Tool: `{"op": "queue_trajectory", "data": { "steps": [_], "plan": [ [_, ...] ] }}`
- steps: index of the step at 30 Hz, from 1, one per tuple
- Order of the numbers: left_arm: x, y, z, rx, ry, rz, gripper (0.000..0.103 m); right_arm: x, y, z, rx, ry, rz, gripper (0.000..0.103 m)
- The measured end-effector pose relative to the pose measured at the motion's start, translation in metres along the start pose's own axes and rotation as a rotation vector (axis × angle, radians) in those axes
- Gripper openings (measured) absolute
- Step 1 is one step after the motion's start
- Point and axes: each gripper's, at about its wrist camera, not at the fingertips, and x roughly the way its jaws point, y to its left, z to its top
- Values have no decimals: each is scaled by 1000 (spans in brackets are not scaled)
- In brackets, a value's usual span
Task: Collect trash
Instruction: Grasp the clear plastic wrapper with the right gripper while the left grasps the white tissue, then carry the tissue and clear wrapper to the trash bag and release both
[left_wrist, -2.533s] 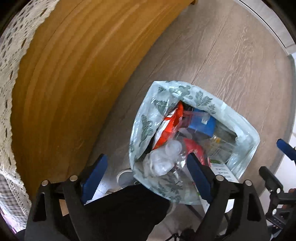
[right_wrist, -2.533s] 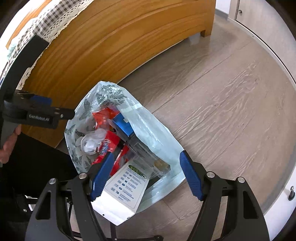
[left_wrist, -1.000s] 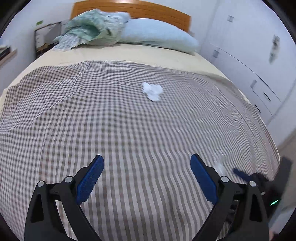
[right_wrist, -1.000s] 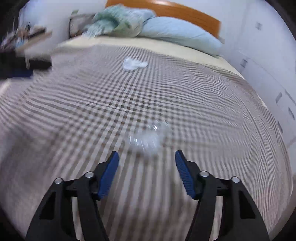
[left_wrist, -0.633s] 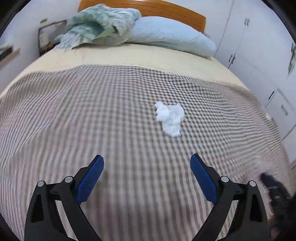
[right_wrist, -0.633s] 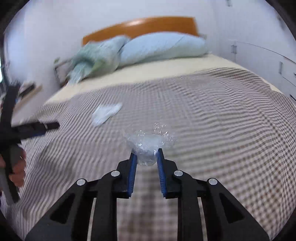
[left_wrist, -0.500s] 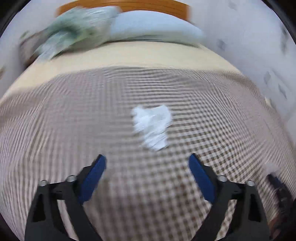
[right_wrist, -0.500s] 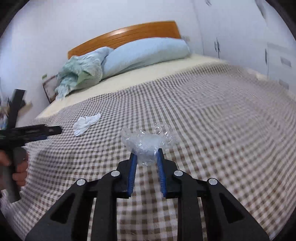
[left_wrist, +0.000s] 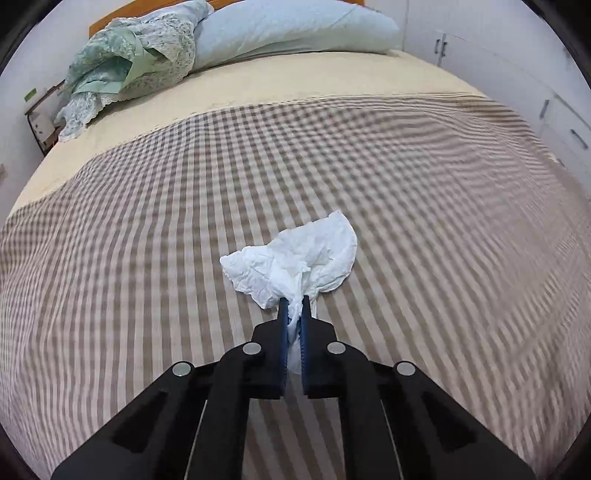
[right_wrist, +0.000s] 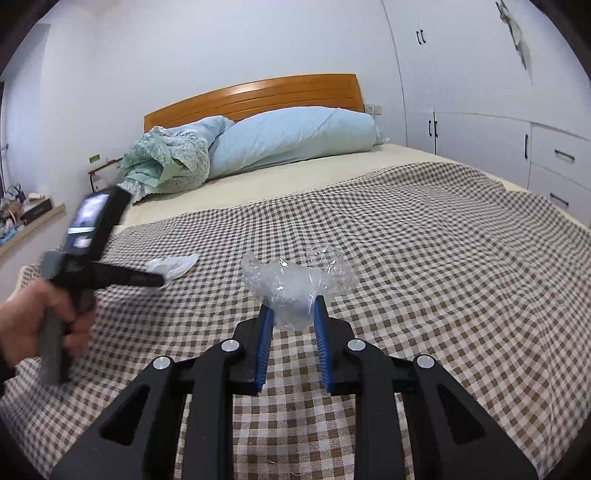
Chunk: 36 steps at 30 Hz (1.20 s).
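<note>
While left tool (left_wrist: 294, 300) pinches white tissue (left_wrist: 295, 258), right tool (right_wrist: 293, 308) clamps clear wrap (right_wrist: 295, 282), tissue blurred, seemingly, from right wrist

The crumpled white tissue (left_wrist: 295, 264) lies on the checked bedspread (left_wrist: 147, 258), near its middle, spread in two lobes with its near end bunched into a twist lifted off the cloth. The clear plastic wrap (right_wrist: 295, 286), scrunched and glossy, sits above the bedspread nearer its foot, well apart from the tissue, its ragged edges flaring upward.
</note>
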Motion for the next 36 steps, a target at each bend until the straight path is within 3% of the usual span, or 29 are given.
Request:
{"op": "queue_trajectory", "data": {
  "steps": [7, 12, 18, 22, 26, 29, 32, 36],
  "plan": [
    [-130, -9, -56, -49, -111, -71, 2, 19, -18, -2, 81, 76, -34, 22],
    [-204, -27, -90, -74, -120, -131, 2, 4, 8, 4, -4, 154, -88, 22],
    [-294, -60, -156, -13, -160, -148, 2, -129, 20, 28, 75, 72, 15, 22],
    [-351, -88, -208, 4, -190, -219, 2, -223, 2, 23, 120, 32, 36, 22],
    [-380, -124, -250, 59, -191, -283, 2, -310, -28, -8, 109, 10, 12, 22],
    [-399, -161, -290, 126, -169, -344, 3, -379, -73, -47, 158, 17, 5, 22],
    [-405, -192, -326, 149, -111, -426, 3, -429, -117, -79, 264, 39, 23, 22],
    [-398, -231, -361, 214, -44, -482, 3, -488, -162, -132, 308, 81, -31, 22]
  ]
}}
